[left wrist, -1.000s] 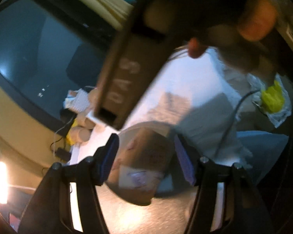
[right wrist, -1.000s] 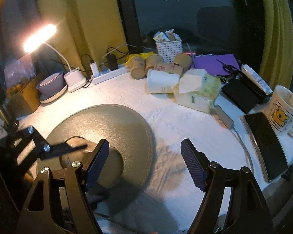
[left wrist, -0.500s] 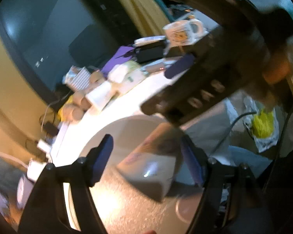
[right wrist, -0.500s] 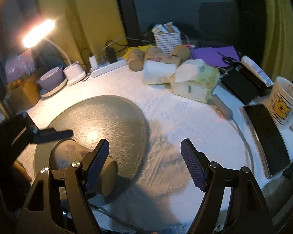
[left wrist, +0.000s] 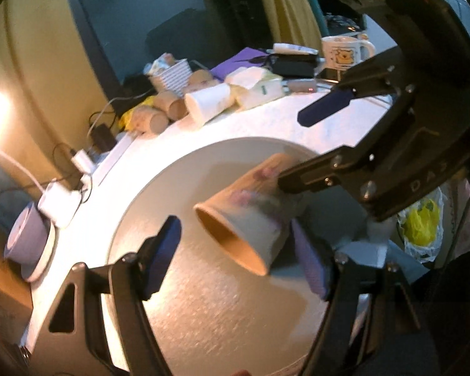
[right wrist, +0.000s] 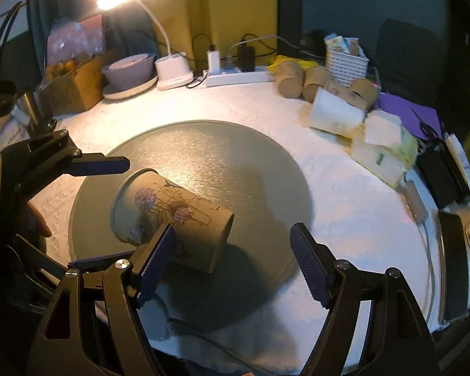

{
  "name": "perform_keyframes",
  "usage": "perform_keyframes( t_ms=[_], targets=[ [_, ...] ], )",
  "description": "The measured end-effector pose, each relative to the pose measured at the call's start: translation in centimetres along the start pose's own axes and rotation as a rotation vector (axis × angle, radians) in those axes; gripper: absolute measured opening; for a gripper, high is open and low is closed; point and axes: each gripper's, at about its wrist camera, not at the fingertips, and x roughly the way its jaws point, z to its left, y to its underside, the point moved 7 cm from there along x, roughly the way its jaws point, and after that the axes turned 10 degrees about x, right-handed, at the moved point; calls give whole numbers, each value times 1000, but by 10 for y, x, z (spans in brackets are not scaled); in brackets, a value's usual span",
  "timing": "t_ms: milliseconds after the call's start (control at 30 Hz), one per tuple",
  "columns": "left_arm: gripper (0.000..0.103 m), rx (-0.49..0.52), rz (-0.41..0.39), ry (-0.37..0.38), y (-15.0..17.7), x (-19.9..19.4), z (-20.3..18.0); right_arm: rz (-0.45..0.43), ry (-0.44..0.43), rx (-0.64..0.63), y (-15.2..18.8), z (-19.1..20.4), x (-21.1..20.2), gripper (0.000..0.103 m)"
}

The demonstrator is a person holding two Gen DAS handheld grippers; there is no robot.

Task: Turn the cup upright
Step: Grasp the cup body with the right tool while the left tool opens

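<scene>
- Two grippers meet over a round grey mat (right wrist: 222,156) laid on a white-clothed table (right wrist: 354,206), and a brown paper cup (right wrist: 172,216) lies on its side on that mat.
- At the far left, by the wall, a lit desk lamp (right wrist: 172,72) stands just beside a lilac bowl (right wrist: 130,69), with a cardboard box (right wrist: 75,84) further left again.
- The left gripper (right wrist: 97,213) reaches in from the left edge of the right wrist view; its fingers are spread wide on either side of the cup's rim end, one finger above it and one below, and neither visibly presses the cup.
- In the left wrist view the cup (left wrist: 250,213) shows its open mouth toward the camera, tilted, between that gripper's own blue pads (left wrist: 163,250), with a gap on the left side; on the right side I cannot tell whether pad and cup touch.
- The right gripper (right wrist: 232,263) is wide open and holds nothing; its left finger overlaps the cup's flank in the picture, its right finger is well clear over the mat.
- A white power strip (right wrist: 238,76) sits at the back, middle.
- Further right lie several spare paper cups (right wrist: 300,80), a white ribbed basket (right wrist: 346,62), and tissue packs (right wrist: 382,150).
- At the far right a cartoon mug (left wrist: 344,53) stands upright near a purple folder (right wrist: 407,112).
</scene>
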Motion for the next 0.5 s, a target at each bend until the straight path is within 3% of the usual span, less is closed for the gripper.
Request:
perform_keyframes(
  t_ms=[500],
  targets=[
    [73, -263, 33, -12, 65, -12, 58, 102, -50, -190, -22, 69, 32, 79]
  ],
)
